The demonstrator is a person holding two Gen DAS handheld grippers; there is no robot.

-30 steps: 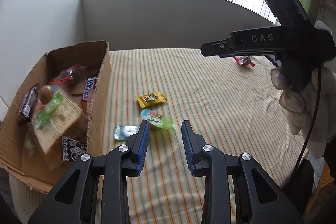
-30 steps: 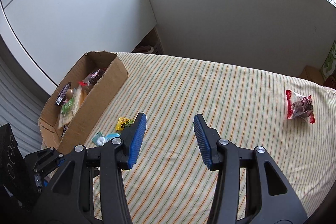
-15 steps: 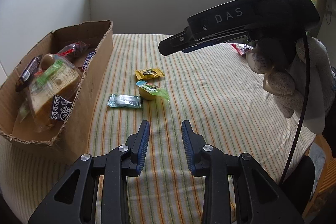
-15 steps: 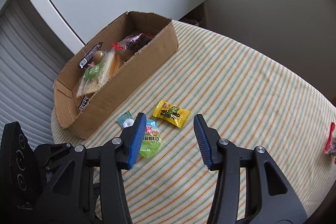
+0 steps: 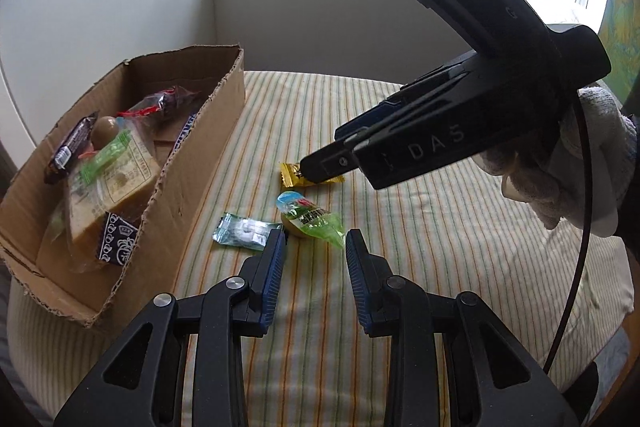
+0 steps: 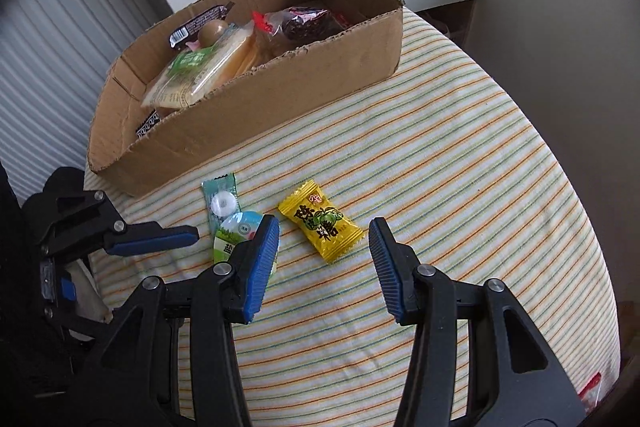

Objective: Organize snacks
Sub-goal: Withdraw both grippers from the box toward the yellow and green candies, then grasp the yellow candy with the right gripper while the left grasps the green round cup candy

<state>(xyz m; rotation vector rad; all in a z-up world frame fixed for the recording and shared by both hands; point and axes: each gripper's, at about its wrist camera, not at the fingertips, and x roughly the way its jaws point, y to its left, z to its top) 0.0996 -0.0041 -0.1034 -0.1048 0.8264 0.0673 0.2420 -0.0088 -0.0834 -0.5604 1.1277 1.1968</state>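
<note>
Three loose snacks lie on the striped cloth beside a cardboard box point(image 5: 224, 115) point(image 6: 320, 83) that holds several snacks. A yellow candy packet point(image 6: 321, 226) point(image 5: 289, 175) lies between the fingers of my right gripper point(image 6: 323, 247), which is open just above it. A green jelly cup point(image 5: 308, 221) point(image 6: 234, 233) and a pale green mint wrapper point(image 5: 242, 237) point(image 6: 221, 201) lie in front of my left gripper point(image 5: 314, 259), which is open and empty. The right gripper's body point(image 5: 420, 147) shows in the left wrist view, its tip over the yellow packet.
The round table's edge point(image 6: 576, 227) curves close on the right. A red snack bag point(image 6: 592, 387) peeks at the lower right edge. A white wall and window stand behind the table.
My right gripper has moved left and down until its fingers flank the yellow packet. My left gripper has moved closer to the jelly cup and mint wrapper. Both stay open.
</note>
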